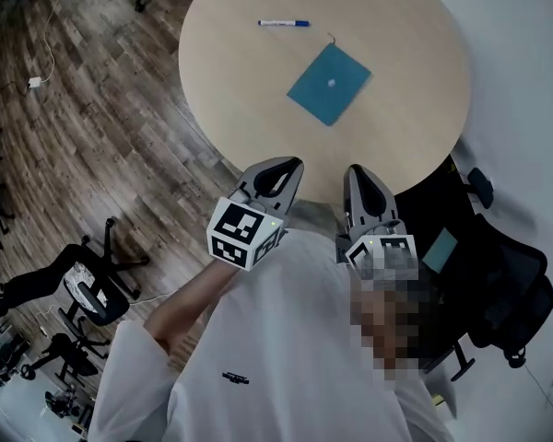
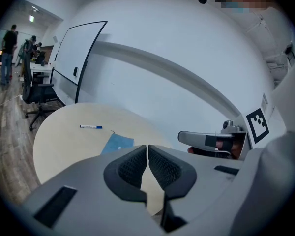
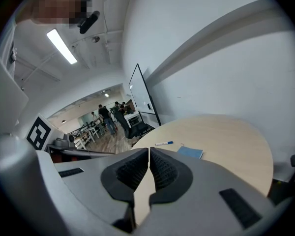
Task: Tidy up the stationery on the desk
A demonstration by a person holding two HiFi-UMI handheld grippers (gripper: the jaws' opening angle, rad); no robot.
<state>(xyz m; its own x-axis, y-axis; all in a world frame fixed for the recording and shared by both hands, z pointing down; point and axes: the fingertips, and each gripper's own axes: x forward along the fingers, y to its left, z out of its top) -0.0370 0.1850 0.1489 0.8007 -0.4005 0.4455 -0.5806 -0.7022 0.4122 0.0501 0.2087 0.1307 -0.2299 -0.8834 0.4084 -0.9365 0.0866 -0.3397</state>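
Both closed empty, left claw [image 2: 147, 154] and right claw [image 3: 149, 155] face round, apparently wooden desk [image 1: 401, 141].

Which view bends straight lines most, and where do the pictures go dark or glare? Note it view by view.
Head view: table sharp and evenly lit, floor dim at the left edge. Left gripper view: strong fisheye, whiteboard edges bow, corners black. Right gripper view: same fisheye, ceiling light blown white.

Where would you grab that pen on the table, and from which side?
Probably mid-barrel on the pen, coming down from above and pinching across its thin width. It lies flat on the table with bare wood all around it, so nothing blocks a top-down pinch.
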